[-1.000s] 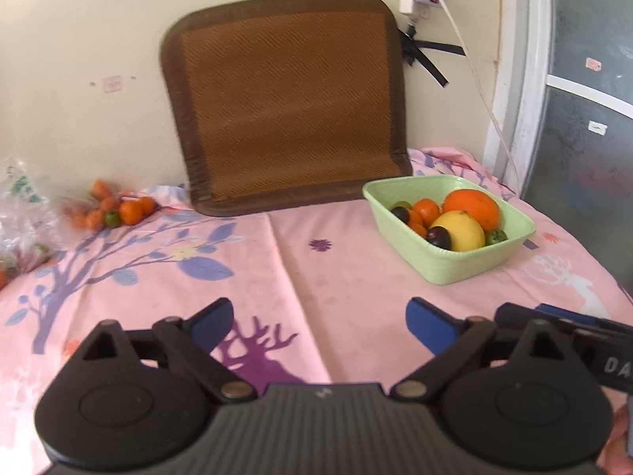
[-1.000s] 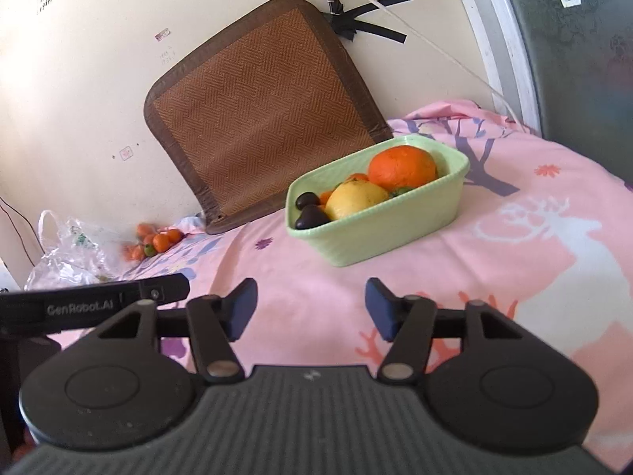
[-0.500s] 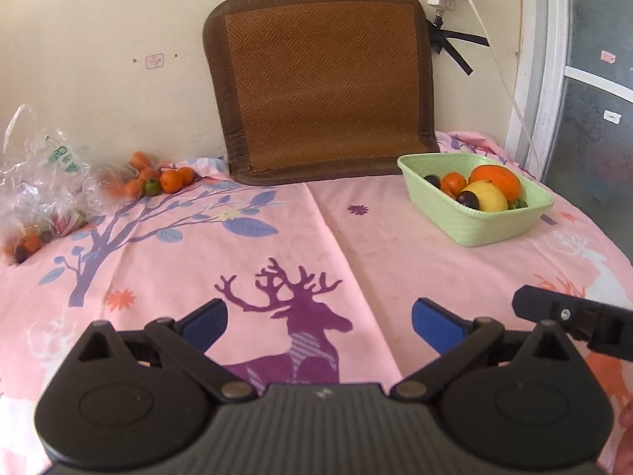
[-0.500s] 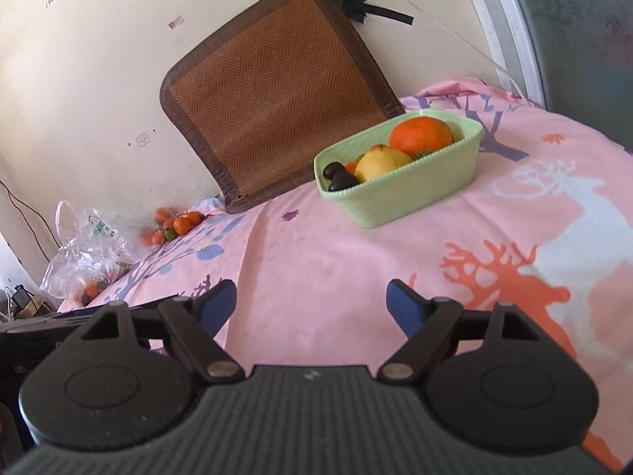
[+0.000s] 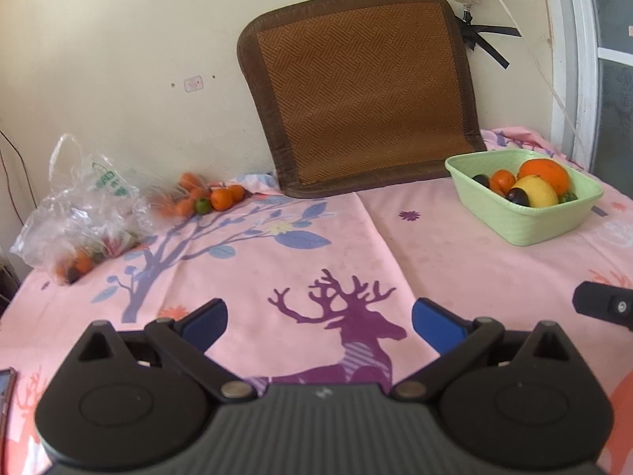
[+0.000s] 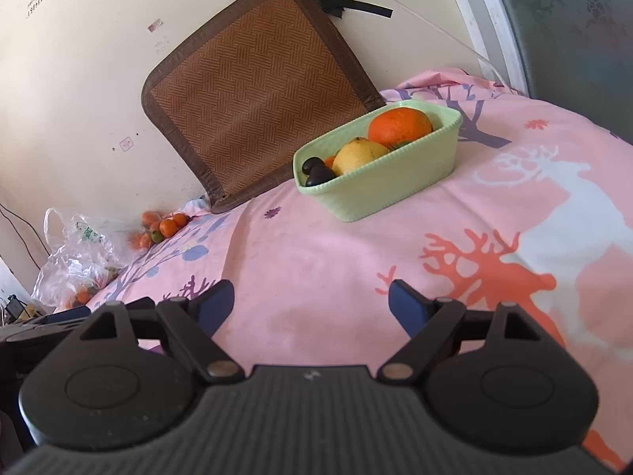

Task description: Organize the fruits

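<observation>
Above pink sheet (image 6: pixel 316 277): right gripper (image 6: pixel 310 303) jaws just widened, empty; left gripper (image 5: pixel 319 318) jaws apart, empty; green basket (image 6: pixel 379 190) holds fruit.

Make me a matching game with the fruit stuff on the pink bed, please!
Things:
1. big orange
2. little oranges
3. plastic bag
4. woven mat

Places:
A. leaning on the wall
B. in the green basket
C. loose in a pile on the sheet by the wall
D. at the far left edge of the bed

Pairs: 1-B, 2-C, 3-D, 4-A
</observation>
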